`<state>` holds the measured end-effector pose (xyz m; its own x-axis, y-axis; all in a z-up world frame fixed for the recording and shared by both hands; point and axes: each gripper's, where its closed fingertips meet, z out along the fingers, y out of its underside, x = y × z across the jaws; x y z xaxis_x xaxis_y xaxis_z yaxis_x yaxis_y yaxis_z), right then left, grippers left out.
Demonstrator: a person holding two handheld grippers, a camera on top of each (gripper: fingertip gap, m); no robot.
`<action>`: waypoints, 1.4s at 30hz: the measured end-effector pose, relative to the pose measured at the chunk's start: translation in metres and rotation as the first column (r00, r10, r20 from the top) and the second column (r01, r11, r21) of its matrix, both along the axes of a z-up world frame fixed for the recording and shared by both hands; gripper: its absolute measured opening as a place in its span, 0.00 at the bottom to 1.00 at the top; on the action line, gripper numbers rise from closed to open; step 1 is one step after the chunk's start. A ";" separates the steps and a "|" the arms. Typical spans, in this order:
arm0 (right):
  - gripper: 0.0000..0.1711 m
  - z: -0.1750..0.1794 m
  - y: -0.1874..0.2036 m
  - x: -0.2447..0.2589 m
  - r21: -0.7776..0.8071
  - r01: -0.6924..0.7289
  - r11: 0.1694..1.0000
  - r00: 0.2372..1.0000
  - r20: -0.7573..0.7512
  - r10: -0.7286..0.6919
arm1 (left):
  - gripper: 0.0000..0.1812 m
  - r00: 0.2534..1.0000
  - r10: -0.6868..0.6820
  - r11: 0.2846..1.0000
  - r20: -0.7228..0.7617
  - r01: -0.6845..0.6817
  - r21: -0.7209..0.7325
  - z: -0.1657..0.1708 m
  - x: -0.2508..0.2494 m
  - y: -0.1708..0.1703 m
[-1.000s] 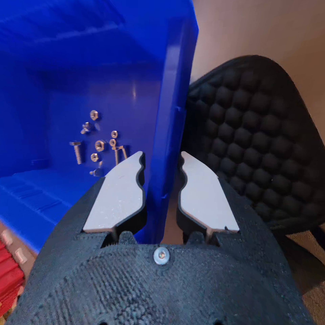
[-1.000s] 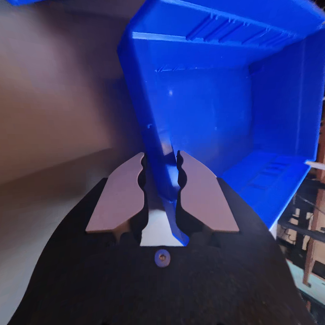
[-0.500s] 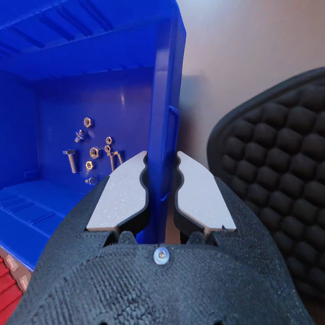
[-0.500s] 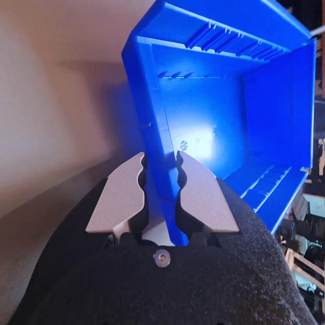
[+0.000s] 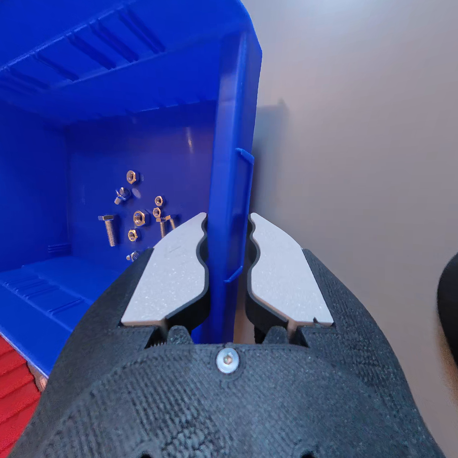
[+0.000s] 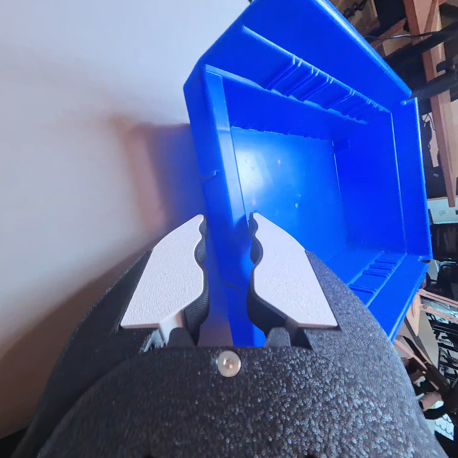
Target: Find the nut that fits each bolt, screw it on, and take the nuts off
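My left gripper [image 5: 226, 218] is shut on the right wall of a blue bin [image 5: 233, 148]. On that bin's floor lie a large hex bolt [image 5: 109, 229], two thin bolts [image 5: 163, 225], a big nut [image 5: 139, 218] and several smaller nuts [image 5: 130, 176], all left of my fingers. My right gripper [image 6: 226, 219] is shut on the left wall of a second blue bin [image 6: 218, 148]. The floor of that bin [image 6: 297, 186] shows no parts.
A pale tabletop [image 5: 347, 148] lies to the right of the first bin. A black quilted pad [image 5: 448, 297] shows at the right edge and a red object [image 5: 12, 371] at the lower left. Wooden racks and clutter [image 6: 441, 124] stand beyond the second bin. Across from one pair of fingers to the other is roughly 50 centimetres.
The left jaws have closed onto the bin wall. Both views have shifted with their bins: the black pad has slid almost out of the left view, and the right bin shows more upright.
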<state>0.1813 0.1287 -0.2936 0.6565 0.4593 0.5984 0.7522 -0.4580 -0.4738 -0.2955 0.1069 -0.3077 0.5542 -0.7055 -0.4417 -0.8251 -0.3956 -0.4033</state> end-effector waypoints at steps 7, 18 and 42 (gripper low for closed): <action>0.19 0.000 0.026 0.019 0.024 0.010 1.000 1.000 0.024 -0.011 | 0.16 1.000 0.016 1.000 0.005 -0.016 -0.003 0.000 -0.002 0.016; 0.24 0.039 0.035 -0.002 0.181 0.024 0.983 0.946 -0.322 0.037 | 0.18 0.998 0.034 0.996 0.048 -0.038 0.079 0.002 -0.008 0.025; 0.00 0.095 0.014 -0.077 0.427 -0.009 0.904 0.593 -0.725 0.349 | 0.10 0.818 0.448 0.894 0.361 -0.403 -0.196 0.085 -0.088 0.128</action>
<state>0.1046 0.1423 -0.1989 0.8669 0.4967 0.0428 0.0694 -0.0352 -0.9970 -0.3836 0.2351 -0.2226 0.9191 -0.3888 -0.0640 -0.3495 -0.7294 -0.5881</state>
